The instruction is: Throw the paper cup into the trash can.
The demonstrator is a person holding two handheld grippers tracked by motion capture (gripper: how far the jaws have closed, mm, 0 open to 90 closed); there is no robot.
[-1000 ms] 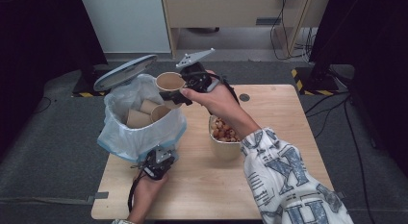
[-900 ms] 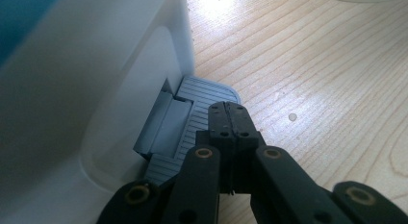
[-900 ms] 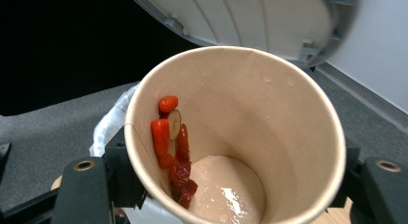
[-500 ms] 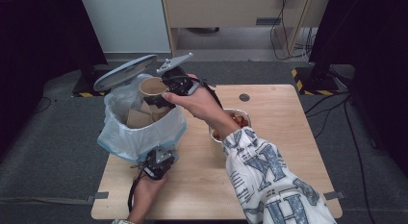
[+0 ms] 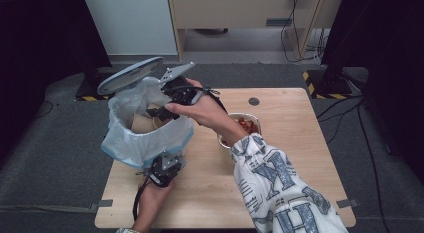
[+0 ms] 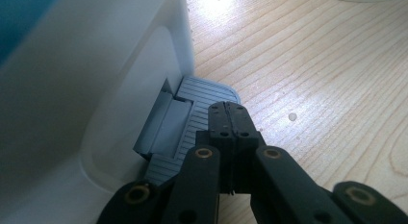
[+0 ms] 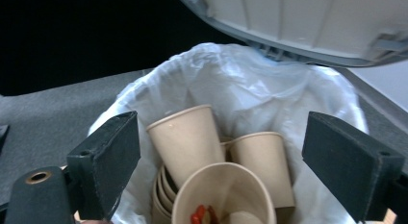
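A white pedal bin (image 5: 145, 140) lined with a pale plastic bag stands at the table's left, its grey lid (image 5: 130, 75) tipped up. My left gripper (image 5: 165, 165) is shut, with its closed tips (image 6: 228, 108) resting on the bin's grey pedal (image 6: 192, 113). My right gripper (image 5: 162, 113) hangs over the bin's mouth; its jaws have just been opening and now stand wide apart (image 7: 226, 154), pressing on nothing. Below them a paper cup (image 7: 223, 195) with red scraps inside lies loose on other tan cups (image 7: 185, 137) in the bag.
A bowl of reddish food (image 5: 245, 125) sits on the wooden table (image 5: 290, 158) just right of the bin, under my right forearm. A dark round hole (image 5: 254, 101) marks the table's far side. Grey floor surrounds the table.
My right hand carried the paper cup leftward and down over the bin, then its jaws opened and the cup dropped in among the others. The left gripper stayed on the pedal.
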